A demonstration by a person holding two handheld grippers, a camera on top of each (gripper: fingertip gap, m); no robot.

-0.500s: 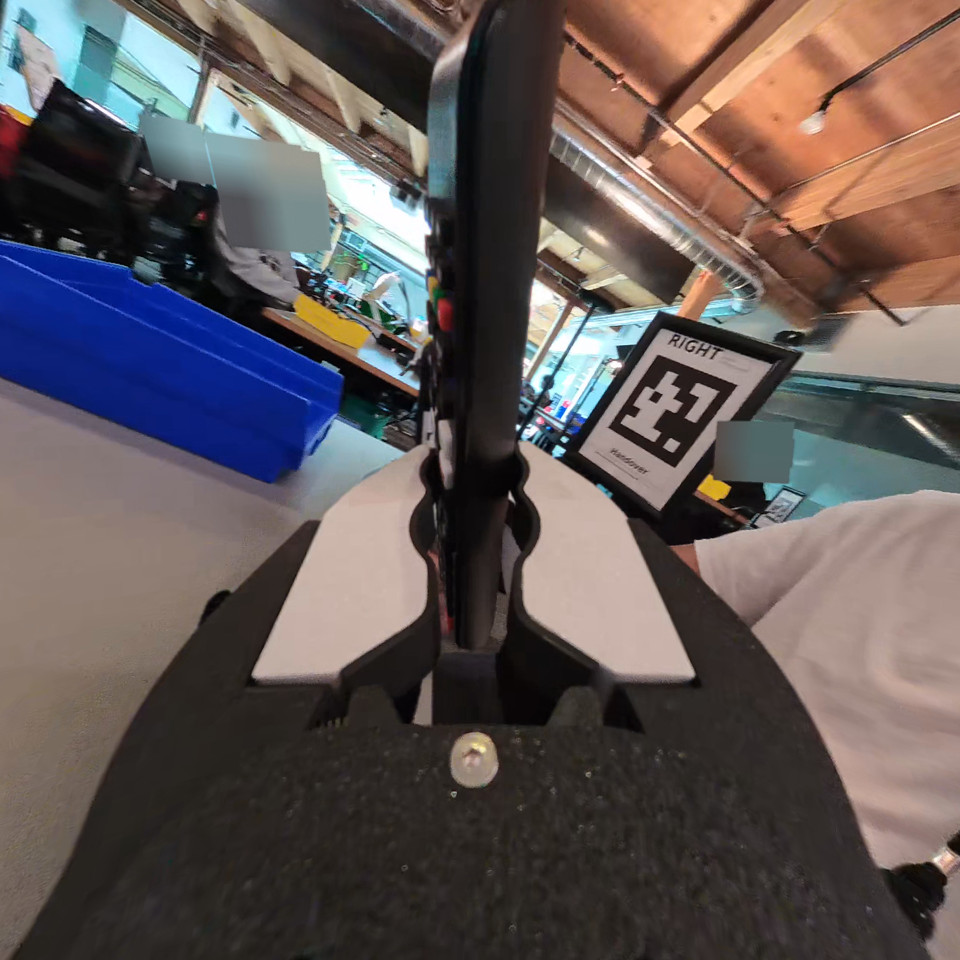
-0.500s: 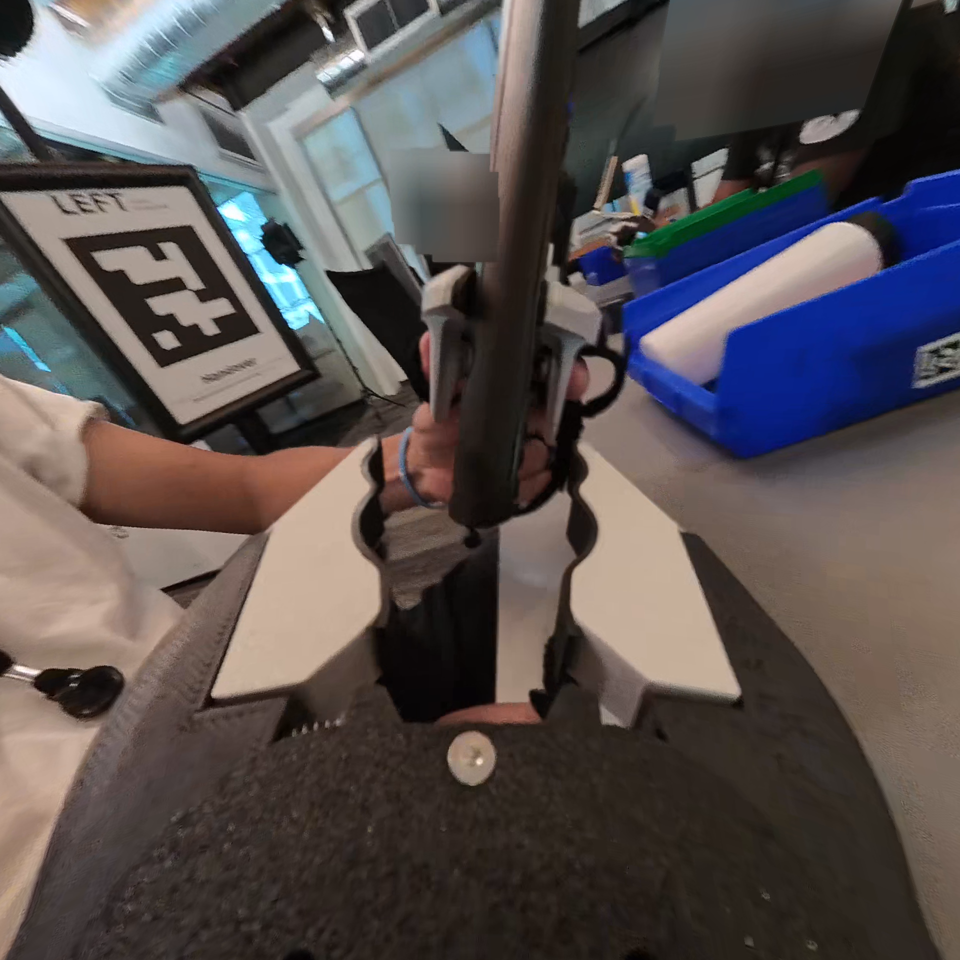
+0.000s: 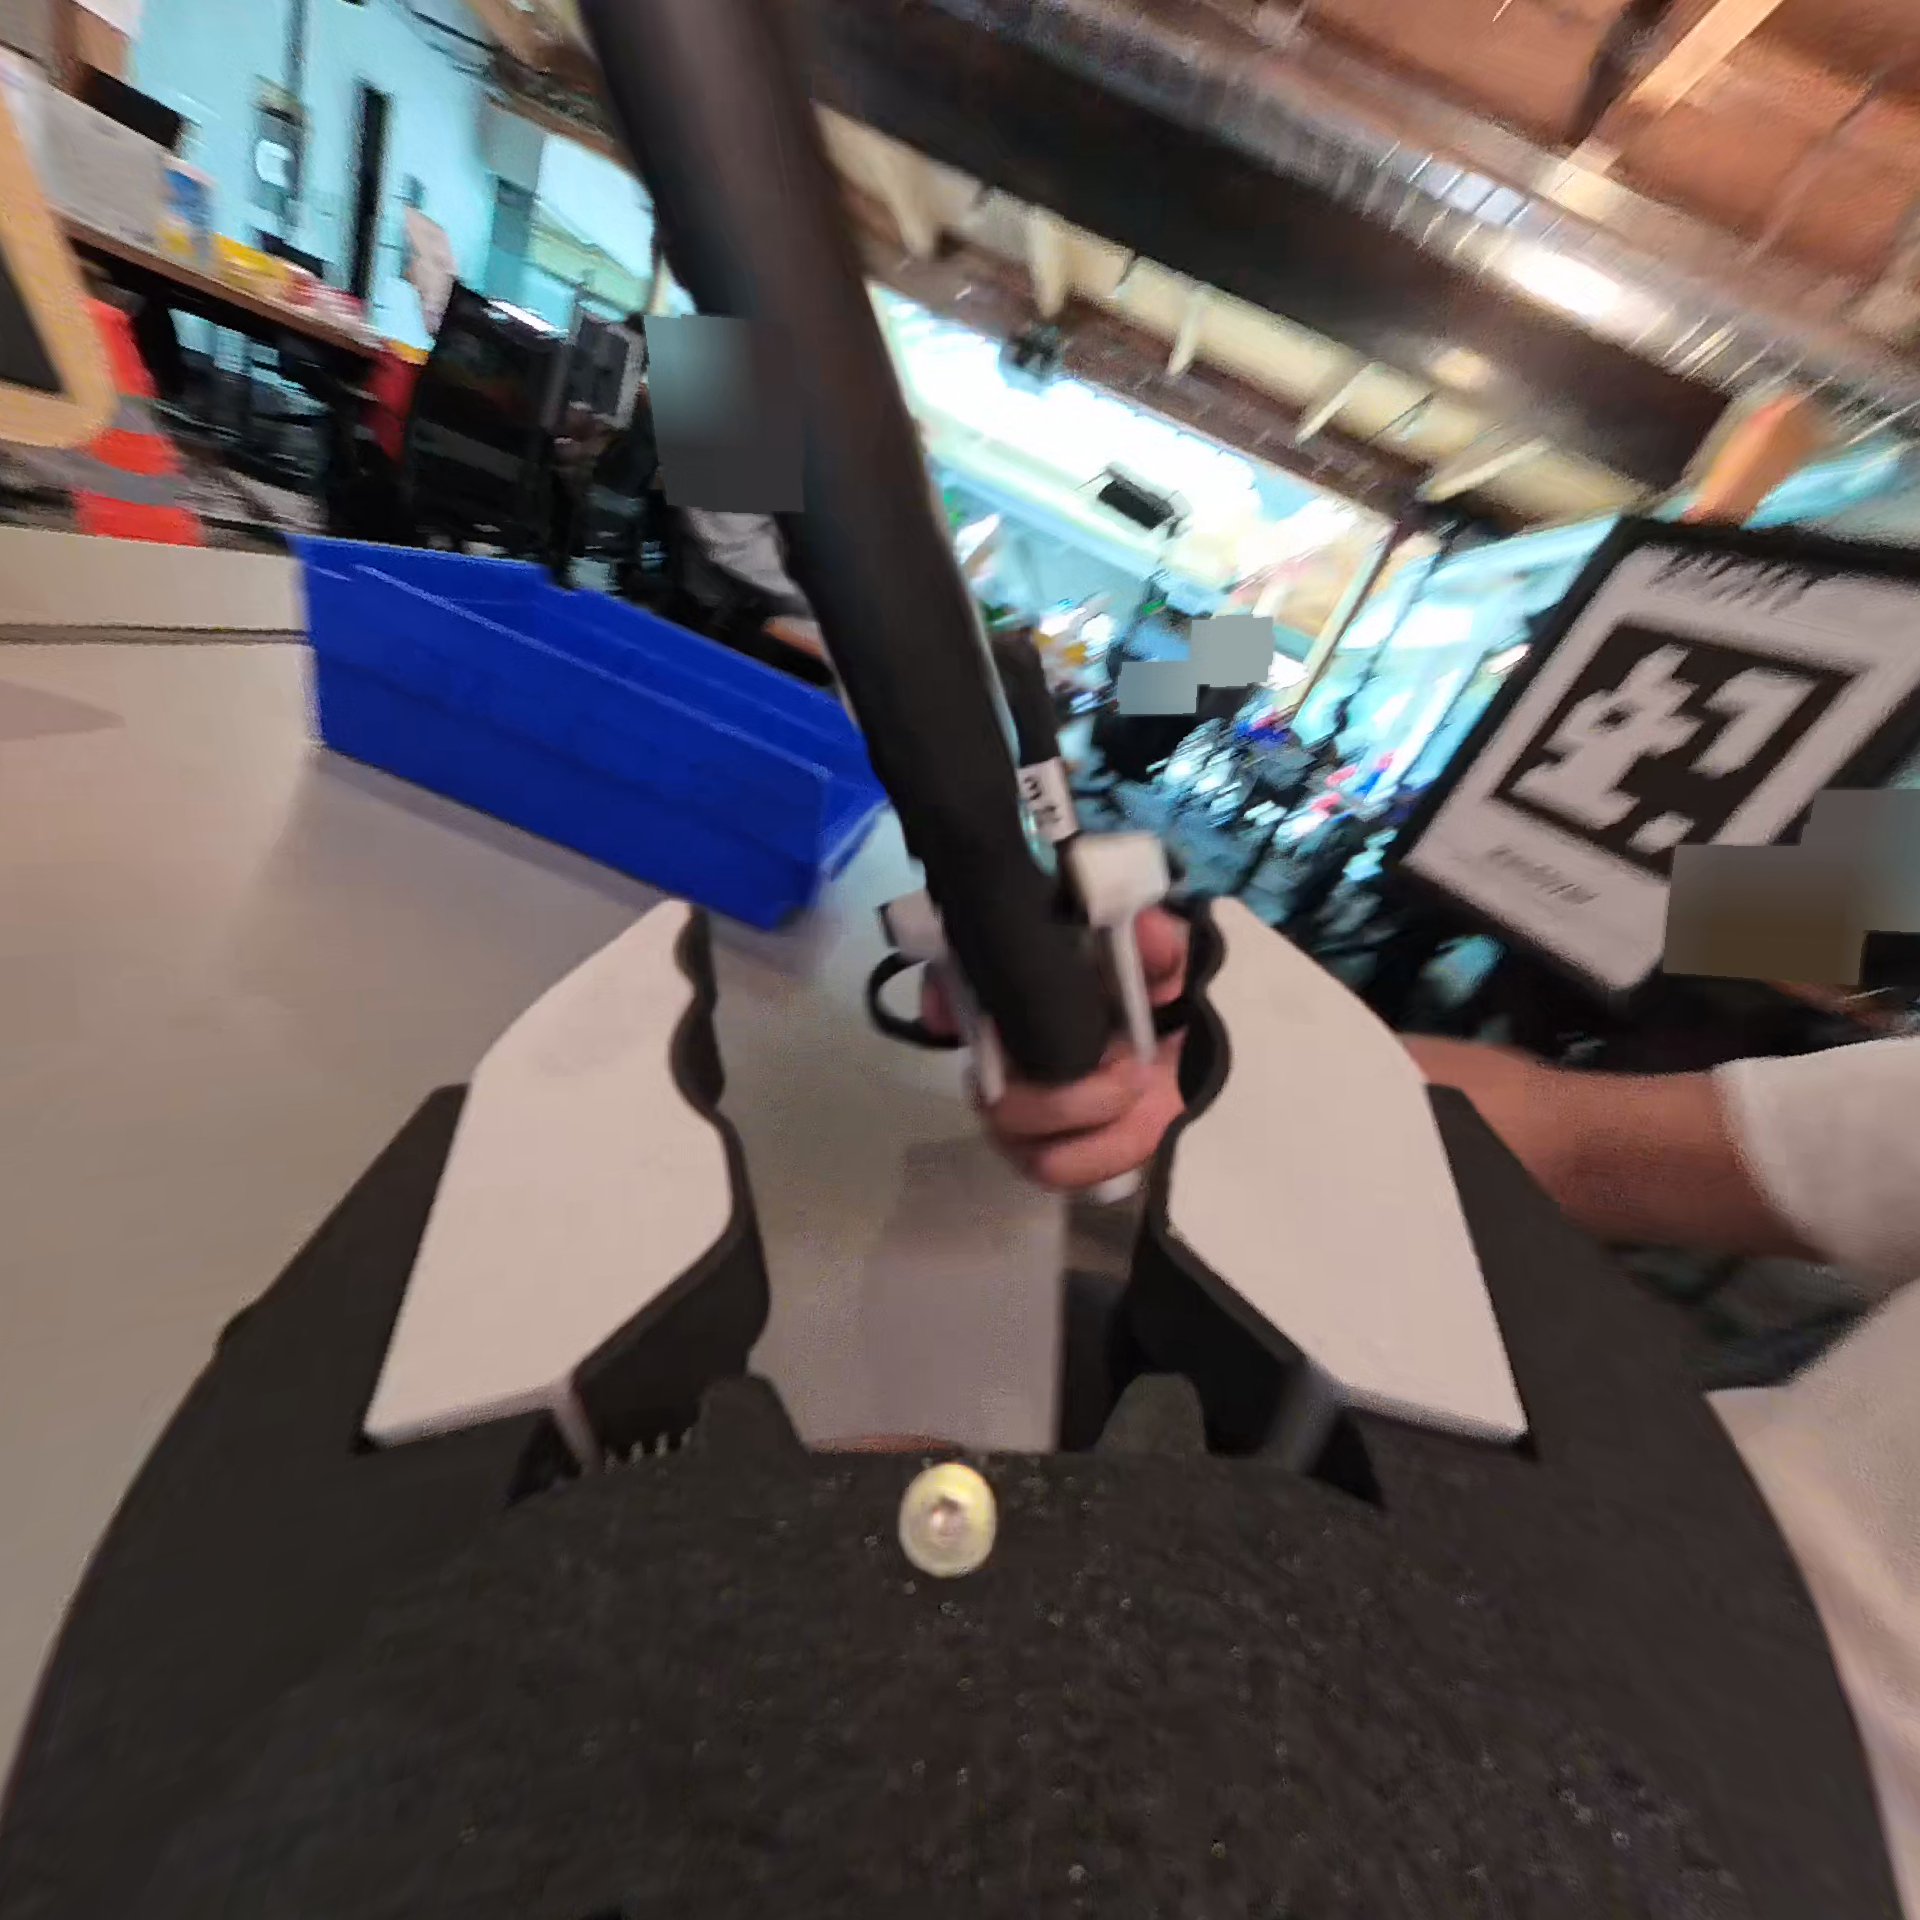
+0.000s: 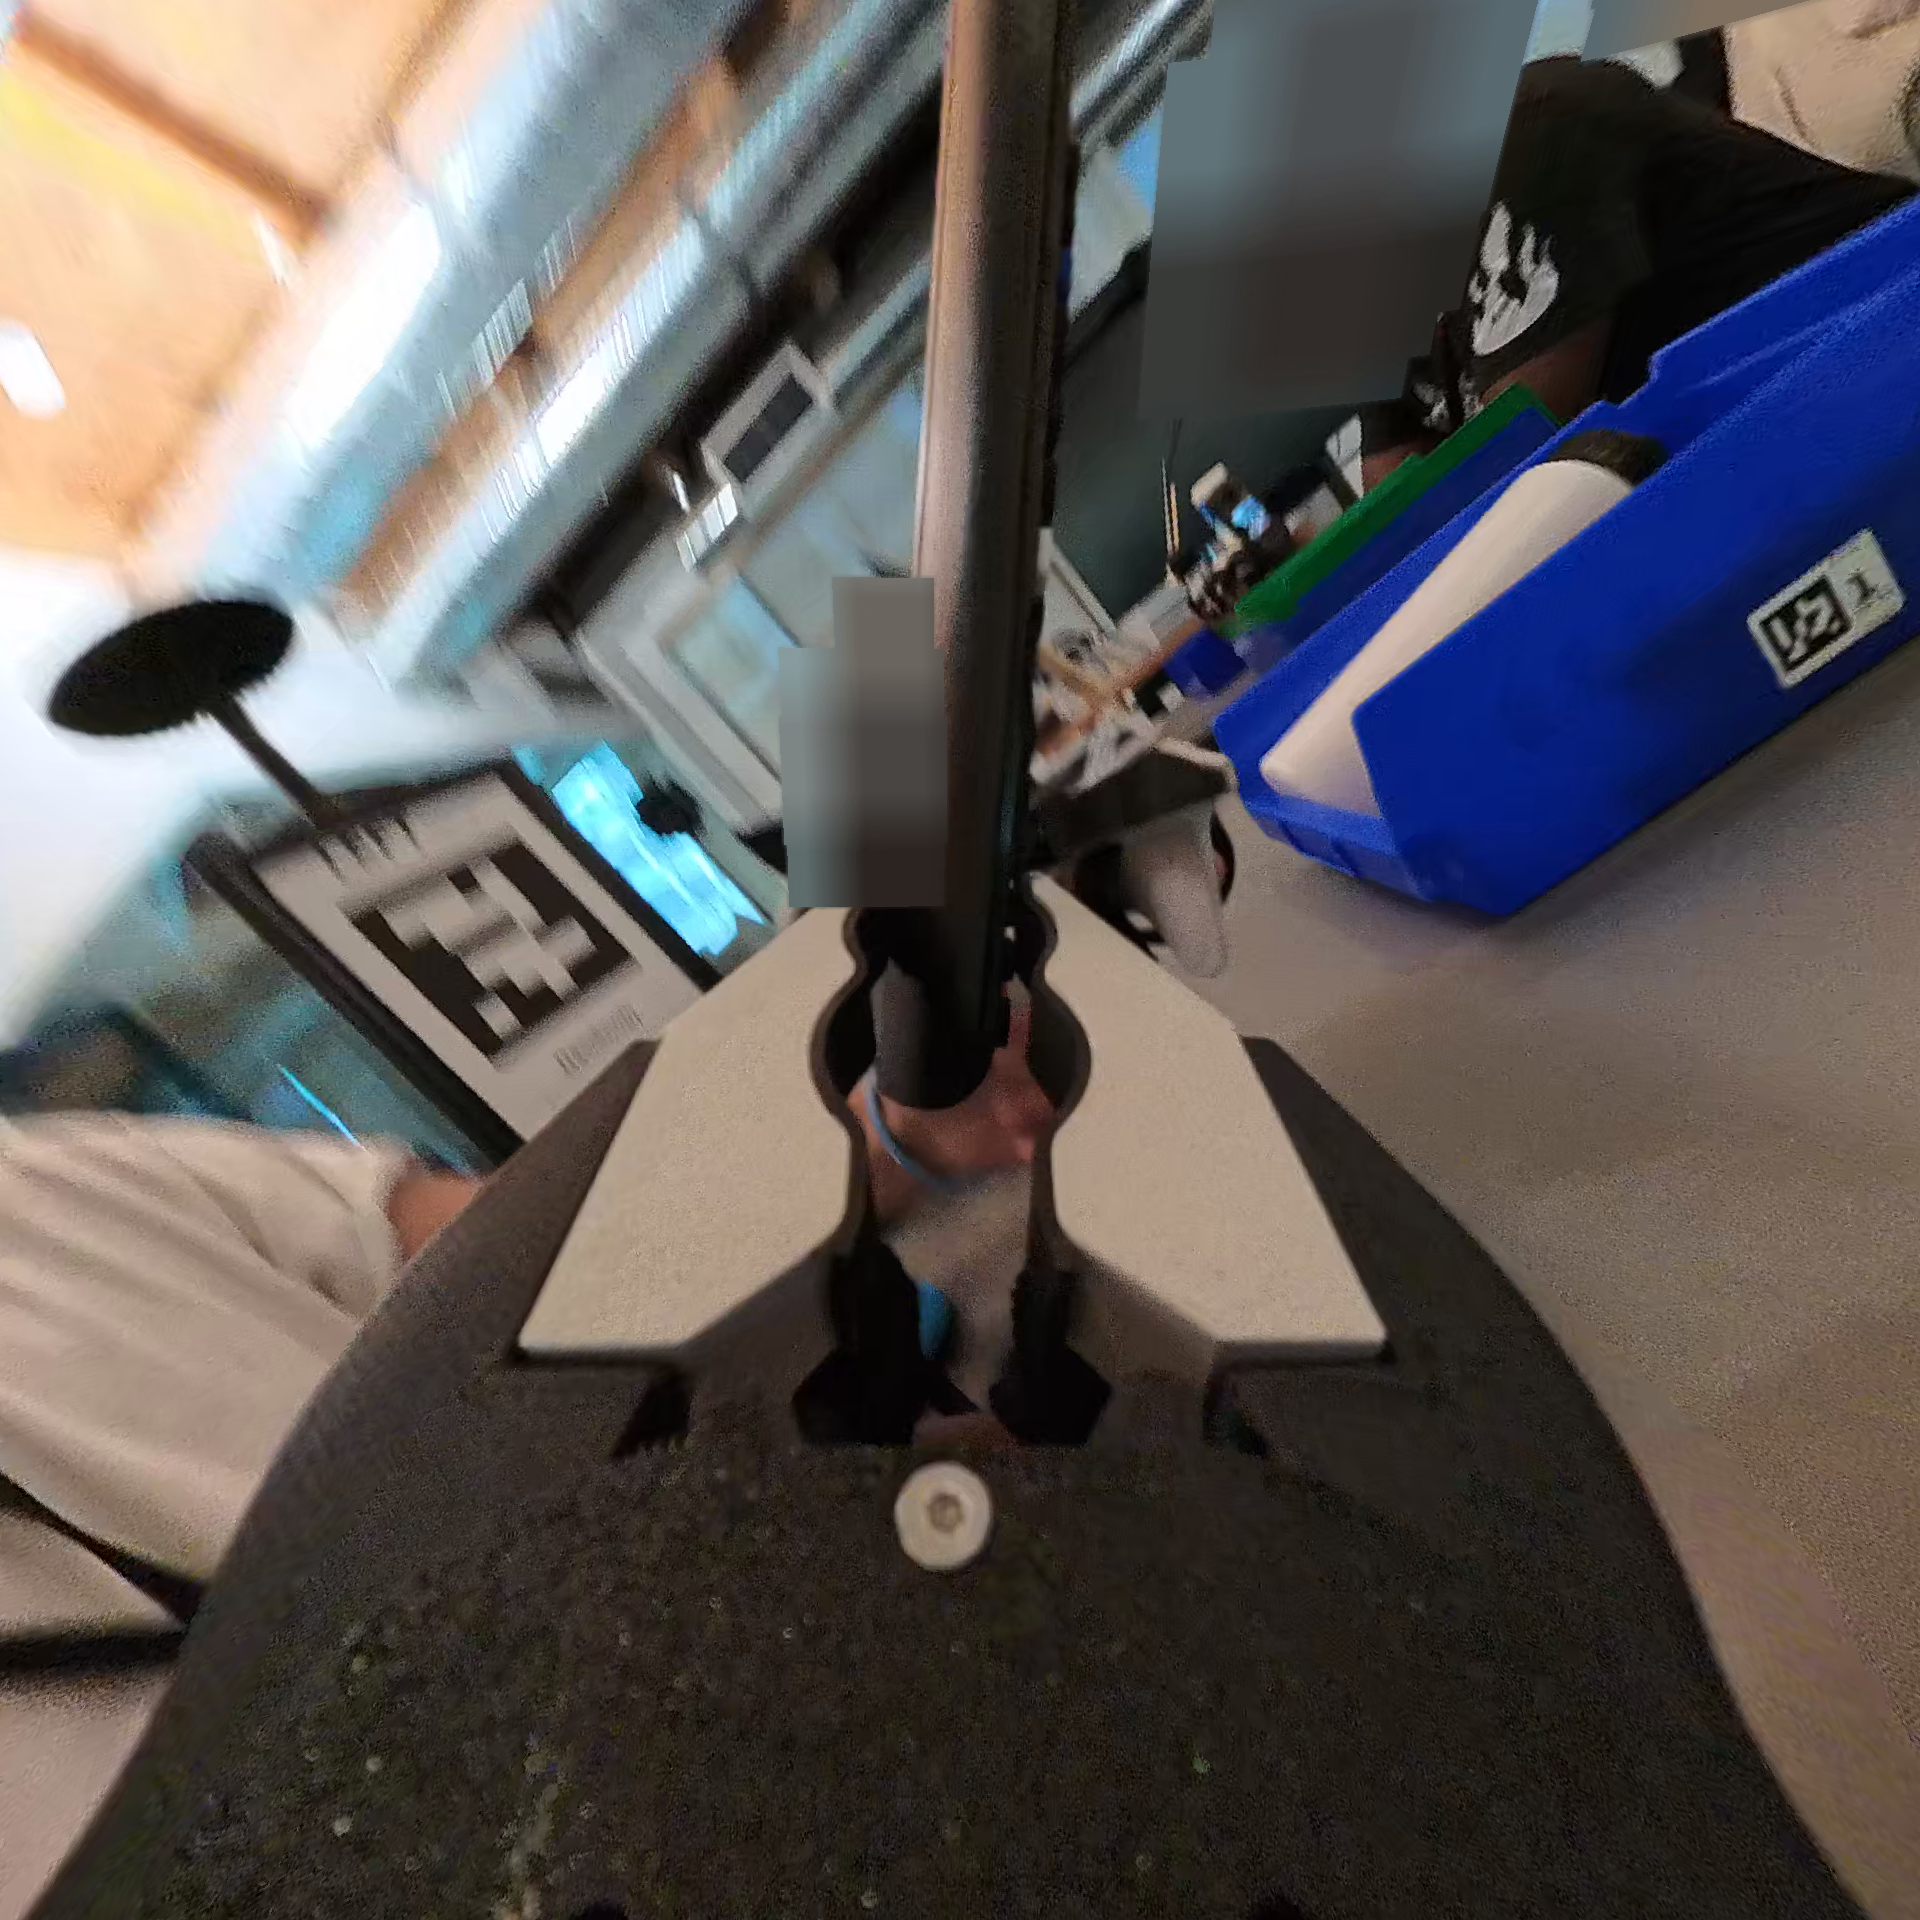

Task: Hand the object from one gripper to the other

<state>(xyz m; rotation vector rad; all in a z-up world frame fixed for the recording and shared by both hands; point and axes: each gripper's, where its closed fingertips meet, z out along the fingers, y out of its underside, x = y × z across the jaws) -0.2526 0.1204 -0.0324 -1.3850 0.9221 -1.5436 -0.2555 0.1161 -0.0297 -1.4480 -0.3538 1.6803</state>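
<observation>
Remote control (image 4: 987, 520): long, black, slim, held edge-on; long axis roughly upright, top end cut off by upper frame edge in both views; buttons hard to make out. Small white sticker on it, writing blurred. Right gripper (image 4: 951, 940) clenched on remote's lower end, above grey desk (image 4: 1558, 1143). Left gripper (image 3: 951, 940) released, jaws spread wide, nothing between. Blue bin (image 4: 1621, 665) at desk's far edge, white roll inside, coded sticker on its wall. Framed marker boards behind, motion-blurred.
</observation>
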